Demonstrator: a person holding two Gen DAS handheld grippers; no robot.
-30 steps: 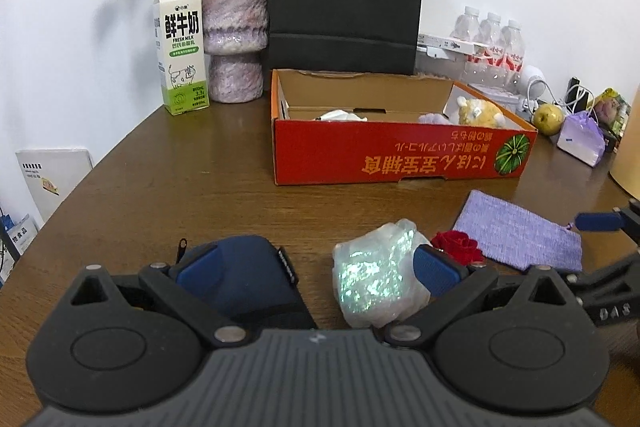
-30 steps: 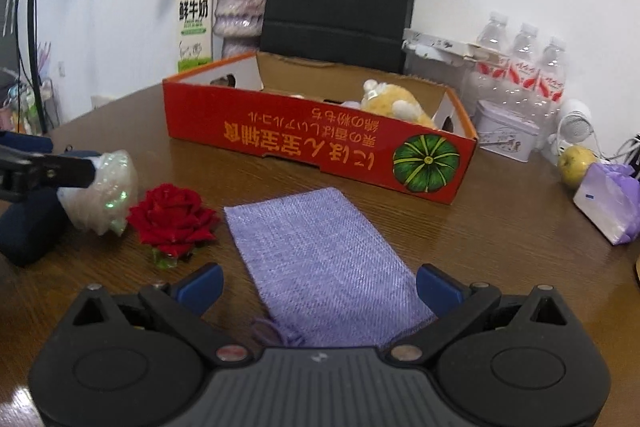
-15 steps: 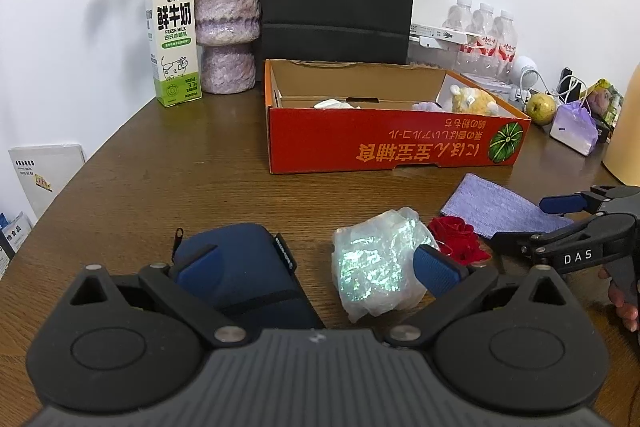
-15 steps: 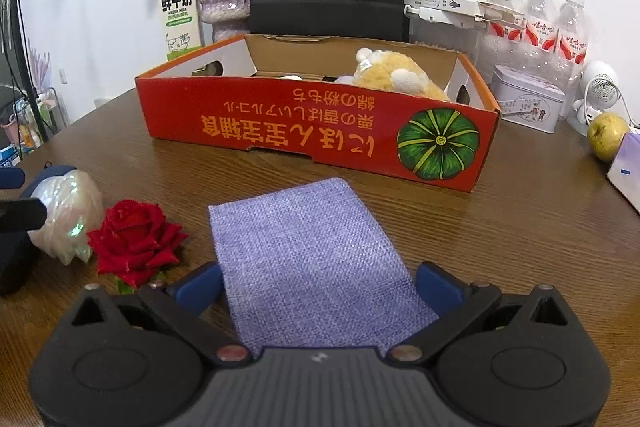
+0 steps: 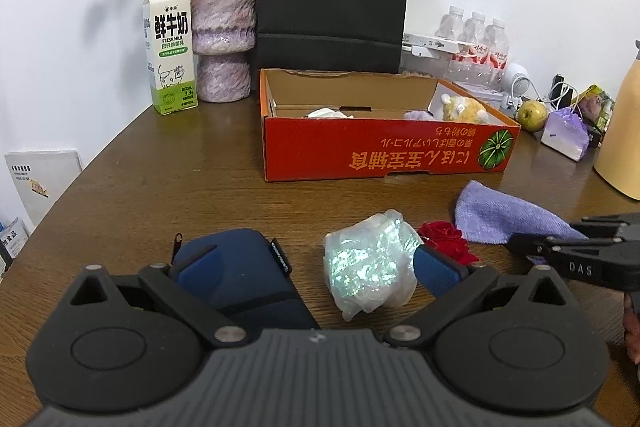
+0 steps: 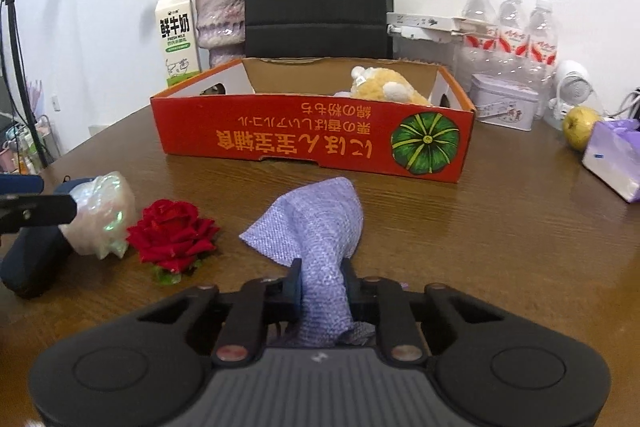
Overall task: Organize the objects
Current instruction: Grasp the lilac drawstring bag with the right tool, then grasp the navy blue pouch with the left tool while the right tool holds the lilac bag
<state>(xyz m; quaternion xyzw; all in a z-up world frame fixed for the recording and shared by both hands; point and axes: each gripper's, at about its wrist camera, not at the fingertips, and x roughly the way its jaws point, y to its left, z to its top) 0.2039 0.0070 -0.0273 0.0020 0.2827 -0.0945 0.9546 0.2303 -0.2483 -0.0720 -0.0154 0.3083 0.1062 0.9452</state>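
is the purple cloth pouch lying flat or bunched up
Bunched up. The right gripper is shut on the near end of the purple pouch, pinching it narrow, and its far end curls up off the table.

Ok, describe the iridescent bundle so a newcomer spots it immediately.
Start at the red cardboard box on the wooden table. Nearer the camera lies a row: navy pouch, red rose, purple cloth bag. The crinkly bundle sits between pouch and rose, the only translucent, green-shimmering one.
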